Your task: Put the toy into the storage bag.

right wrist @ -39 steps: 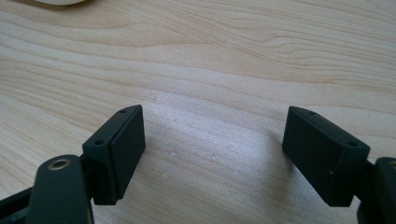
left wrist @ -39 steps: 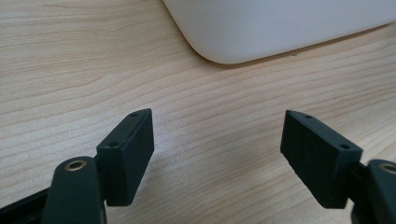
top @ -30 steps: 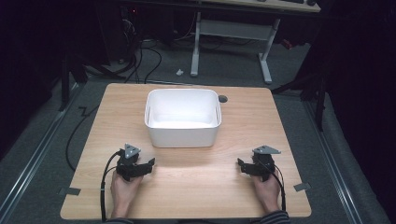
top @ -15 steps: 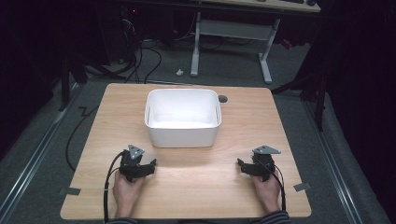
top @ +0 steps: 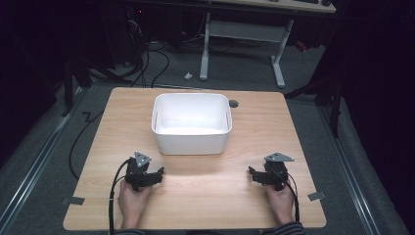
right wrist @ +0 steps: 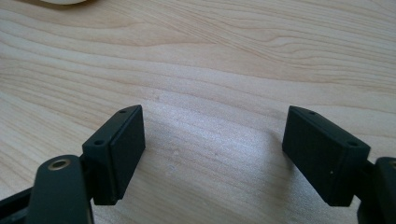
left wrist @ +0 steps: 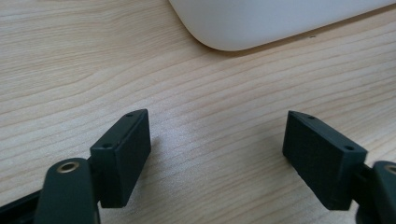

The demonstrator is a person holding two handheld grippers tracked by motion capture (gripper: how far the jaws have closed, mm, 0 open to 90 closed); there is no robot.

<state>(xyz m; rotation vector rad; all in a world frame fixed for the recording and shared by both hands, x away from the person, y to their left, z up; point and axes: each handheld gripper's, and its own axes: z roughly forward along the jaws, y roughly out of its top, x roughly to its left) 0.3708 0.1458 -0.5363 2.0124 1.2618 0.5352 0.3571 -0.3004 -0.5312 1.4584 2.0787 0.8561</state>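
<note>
A white plastic tub (top: 192,122) stands at the back middle of the wooden table (top: 195,205), and what is inside it appears bare white. My left gripper (top: 157,174) rests near the front left, held by a hand, its jaws pointing right toward the table's middle. In the left gripper view the gripper (left wrist: 217,140) is open over bare wood, with the tub's rounded corner (left wrist: 261,23) ahead. My right gripper (top: 253,174) rests at the front right, jaws pointing left. The right gripper (right wrist: 212,140) is open with nothing between its fingers.
A round grommet hole (top: 233,104) sits in the table just right of the tub. Tape tabs mark the table's front corners (top: 315,196). Beyond the table stands a desk frame (top: 240,44) on a grey floor with cables (top: 147,63).
My left gripper has shifted slightly toward the front edge. The right gripper and the tub have not moved.
</note>
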